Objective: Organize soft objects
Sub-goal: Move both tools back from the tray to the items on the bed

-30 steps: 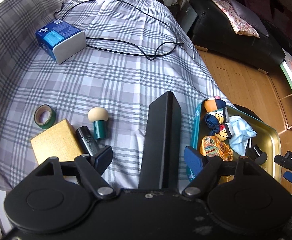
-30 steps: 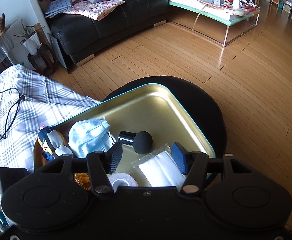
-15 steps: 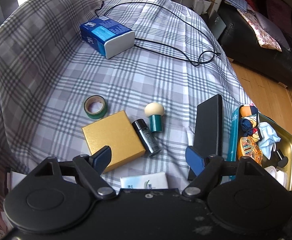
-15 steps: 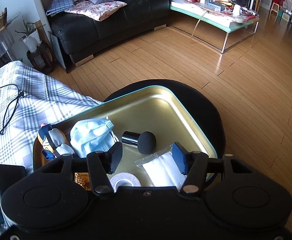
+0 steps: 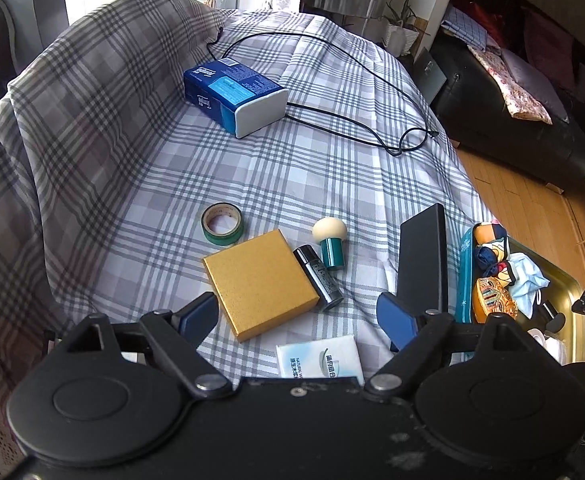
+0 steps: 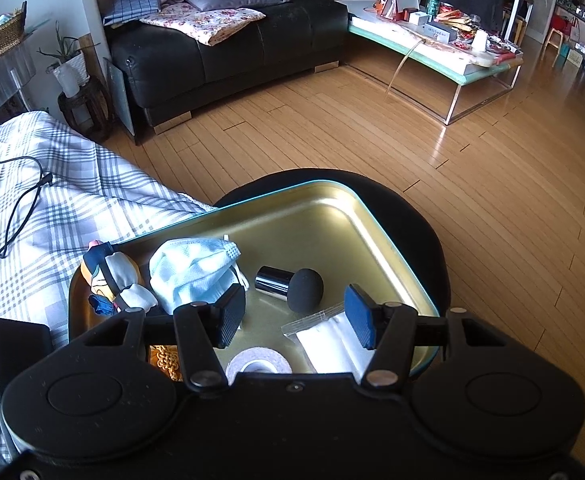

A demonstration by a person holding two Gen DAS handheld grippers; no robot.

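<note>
Gold tray (image 6: 376, 236) is holding the blue mask (image 6: 192, 272) at its left; the right gripper (image 6: 294, 316) is hovering narrowly parted, empty. The left gripper (image 5: 296, 316) is opening wide, empty, over the gold box (image 5: 258, 282).

Checked cloth (image 5: 132, 152) covers the bed. On it: tissue box (image 5: 234, 94) at the back with a cable (image 5: 352, 136) beside it; nearer, tape roll (image 5: 222, 224), flat box (image 5: 258, 282), small bottle (image 5: 318, 278) touching the box, mushroom-shaped puff (image 5: 330, 240) just beside the bottle, slab (image 5: 424, 256) to the right. Tissue pack (image 5: 318, 360) nearest. Tray (image 6: 372, 224) off the bed's right edge holds face mask (image 6: 192, 272), doll (image 6: 110, 272), sponge applicator (image 6: 292, 284), tape (image 6: 258, 362), sachet (image 6: 328, 338).
</note>
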